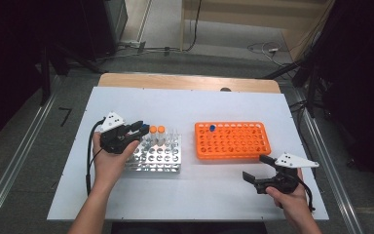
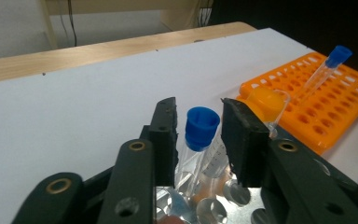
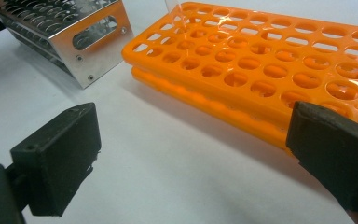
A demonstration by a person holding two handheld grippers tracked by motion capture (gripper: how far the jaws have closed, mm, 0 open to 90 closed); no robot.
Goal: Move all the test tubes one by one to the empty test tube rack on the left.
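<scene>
A clear tube with a blue cap [image 2: 201, 128] stands in the metal rack [image 1: 161, 157]. My left gripper [image 1: 143, 129] straddles its cap, open, a thin gap showing on each side between the cap and the black pads [image 2: 164, 135]. Two orange-capped tubes [image 1: 157, 129] stand in the same rack just to the right; one orange cap [image 2: 266, 103] shows behind the right jaw. Another blue-capped tube [image 1: 212, 128] leans in the far left corner of the orange rack [image 1: 233, 142]. My right gripper [image 1: 254, 166] hovers open near that rack's front right corner, with nothing between its jaws [image 3: 191, 140].
Both racks sit on a white board [image 1: 190, 190] over a wooden table whose edge [image 1: 190, 82] shows at the back. The orange rack [image 3: 261, 60] has many vacant holes. The metal rack's end wall [image 3: 88, 42] faces my right gripper. Cables lie on the floor beyond.
</scene>
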